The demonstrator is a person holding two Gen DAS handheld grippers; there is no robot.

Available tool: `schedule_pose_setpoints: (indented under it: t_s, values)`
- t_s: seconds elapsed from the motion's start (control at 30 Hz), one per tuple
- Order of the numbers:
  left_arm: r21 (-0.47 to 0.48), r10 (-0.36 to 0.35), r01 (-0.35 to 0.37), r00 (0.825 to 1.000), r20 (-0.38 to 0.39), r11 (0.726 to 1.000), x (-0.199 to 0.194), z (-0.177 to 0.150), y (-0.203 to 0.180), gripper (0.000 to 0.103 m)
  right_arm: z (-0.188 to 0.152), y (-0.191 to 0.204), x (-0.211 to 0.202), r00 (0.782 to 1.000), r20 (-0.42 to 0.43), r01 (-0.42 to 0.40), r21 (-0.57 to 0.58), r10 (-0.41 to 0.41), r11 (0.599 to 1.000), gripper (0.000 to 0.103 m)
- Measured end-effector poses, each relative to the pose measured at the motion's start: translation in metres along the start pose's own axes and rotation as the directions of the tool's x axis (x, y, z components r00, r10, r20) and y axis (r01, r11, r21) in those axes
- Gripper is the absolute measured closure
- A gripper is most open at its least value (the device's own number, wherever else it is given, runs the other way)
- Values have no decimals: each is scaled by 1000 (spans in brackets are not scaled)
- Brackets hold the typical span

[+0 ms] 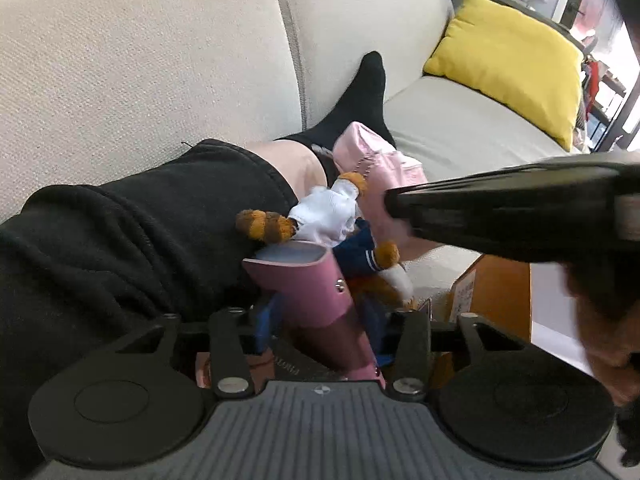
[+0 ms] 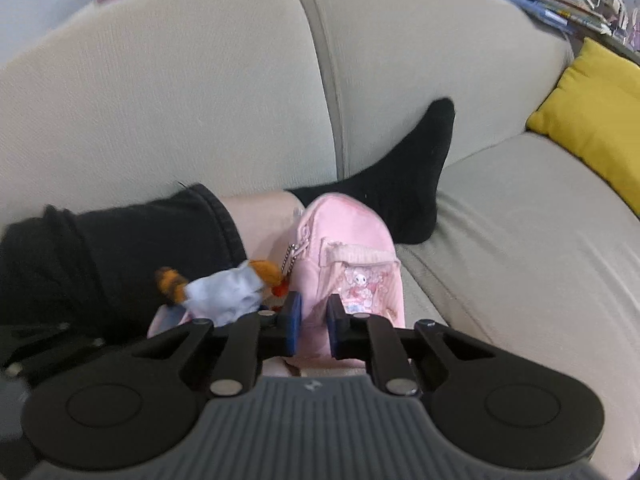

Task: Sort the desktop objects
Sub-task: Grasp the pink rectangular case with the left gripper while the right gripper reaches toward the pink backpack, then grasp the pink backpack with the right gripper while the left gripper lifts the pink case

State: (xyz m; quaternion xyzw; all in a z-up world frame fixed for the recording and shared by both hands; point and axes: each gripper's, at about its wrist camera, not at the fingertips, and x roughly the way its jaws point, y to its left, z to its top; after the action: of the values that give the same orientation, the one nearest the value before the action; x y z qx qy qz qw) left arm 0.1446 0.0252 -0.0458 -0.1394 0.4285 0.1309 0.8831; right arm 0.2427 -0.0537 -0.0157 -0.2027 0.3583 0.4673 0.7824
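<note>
**Both grippers closed on their loads, pouch not yet put down**

Left gripper [image 1: 320, 320] is clamped on a pink metallic case [image 1: 316, 296], which stands up between its blue pads and tilts left. Right gripper [image 2: 312, 328] is pinched on the near edge of a pink pouch [image 2: 344, 264]; its pads press into the fabric with little gap between them. A small plush toy [image 2: 224, 288] in a white shirt hangs from the pouch's zip by a bead chain and lies just beside the case, against the person's leg [image 2: 264, 216]. An orange box [image 1: 492, 292] sits low at the right of the left view, partly hidden. Beyond are the sofa seat [image 2: 520, 232], a black sock [image 2: 408, 184] and, at the far right corner, a yellow cushion [image 1: 516, 60]

My reading: this is the carrying step. Next, each item needs a destination, and the dangling toy could snag the case as the two part
</note>
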Motion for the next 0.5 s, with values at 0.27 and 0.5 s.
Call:
schedule_pose_setpoints:
  t_s: [0.27, 0.5]
  values:
    - [6, -52, 52, 999, -2, 999, -7, -2, 13, 65, -18, -3, -41, 979, -20, -204, 6, 204, 979, 103]
    - [17, -77, 77, 997, -5, 997, -9, -4, 19, 68, -20, 1, -36, 992, -59, -115, -65, 112, 991, 99]
